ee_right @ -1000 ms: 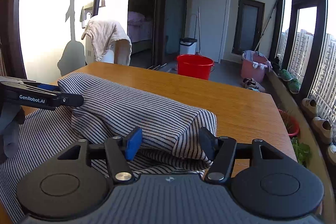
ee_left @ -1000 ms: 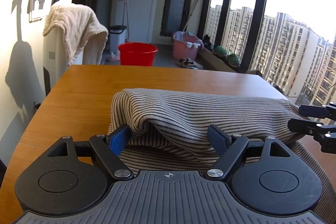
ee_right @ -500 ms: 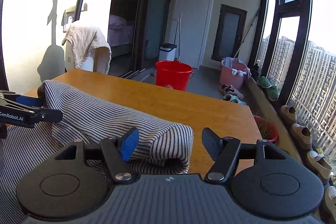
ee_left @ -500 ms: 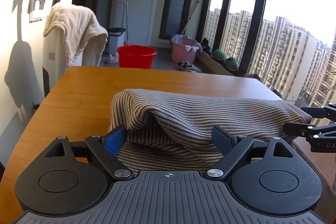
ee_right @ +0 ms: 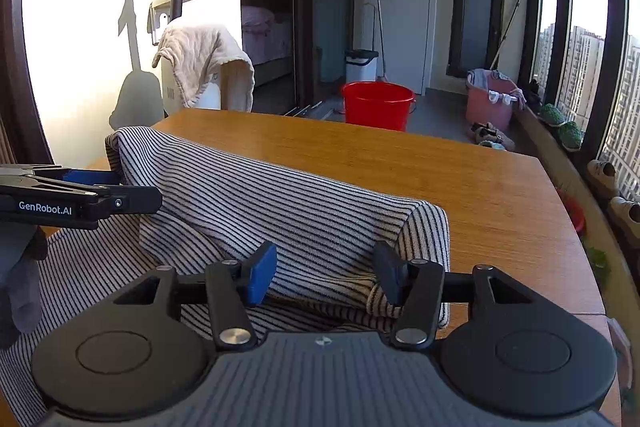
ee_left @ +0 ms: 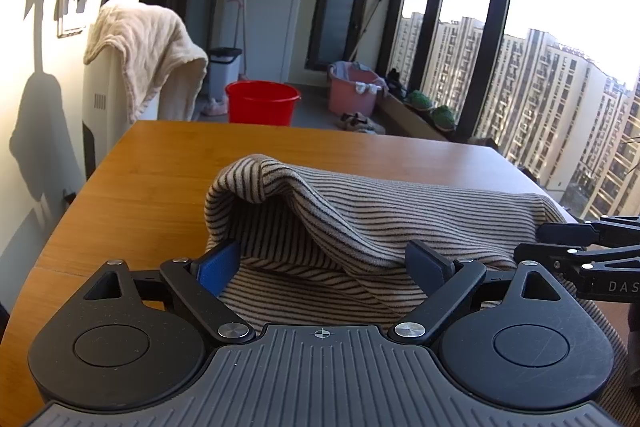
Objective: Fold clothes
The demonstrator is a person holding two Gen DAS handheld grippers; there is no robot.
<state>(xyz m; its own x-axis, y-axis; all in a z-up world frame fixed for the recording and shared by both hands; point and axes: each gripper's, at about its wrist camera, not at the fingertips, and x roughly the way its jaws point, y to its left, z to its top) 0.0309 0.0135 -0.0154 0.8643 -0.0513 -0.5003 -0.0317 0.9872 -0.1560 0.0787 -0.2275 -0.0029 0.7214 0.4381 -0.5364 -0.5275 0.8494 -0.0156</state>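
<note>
Sunlit balcony room [ee_right: 400,27], wooden table [ee_right: 400,163], perhaps tiled floor [ee_right: 440,115].

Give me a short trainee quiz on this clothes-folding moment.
1. True or false: the striped garment lies on the wooden table.
2. What colour is the bucket beyond the table? A blue, B red, C green.
3. Fill in: a beige towel is draped over a white ____.

Key: 1 true; 2 B; 3 appliance.
</note>
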